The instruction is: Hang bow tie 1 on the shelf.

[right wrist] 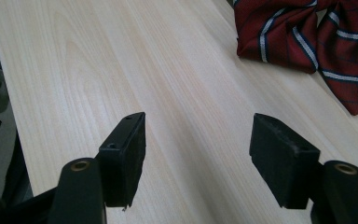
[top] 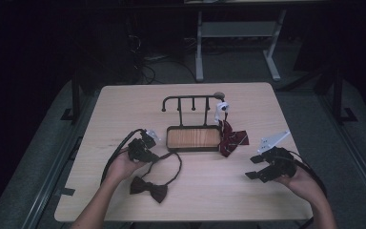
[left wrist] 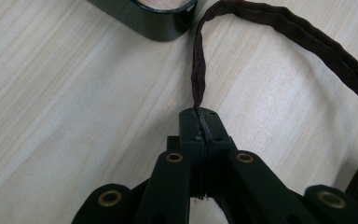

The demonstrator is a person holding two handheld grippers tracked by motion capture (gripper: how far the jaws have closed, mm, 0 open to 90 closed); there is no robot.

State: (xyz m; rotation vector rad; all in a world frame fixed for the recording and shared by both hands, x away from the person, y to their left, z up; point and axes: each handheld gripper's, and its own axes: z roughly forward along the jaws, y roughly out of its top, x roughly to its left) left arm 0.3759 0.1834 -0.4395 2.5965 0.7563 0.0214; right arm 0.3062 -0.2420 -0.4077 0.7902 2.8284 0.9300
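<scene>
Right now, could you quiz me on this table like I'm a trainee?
1. True or false: the left claw is shut on the dark bow tie's strap.
2. Which claw is open: A left, B right?
3. What hangs from the hook stand?

Key:
1. True.
2. B, the right claw, jaws apart over the table.
3. The striped red bow tie.

The high view is dim, with darkness swallowing the room around the lit table (top: 124,109). Both gripper views are brighter and evenly lit, with soft shadows, no glare, and slightly blurred nearest jaw parts.
</scene>
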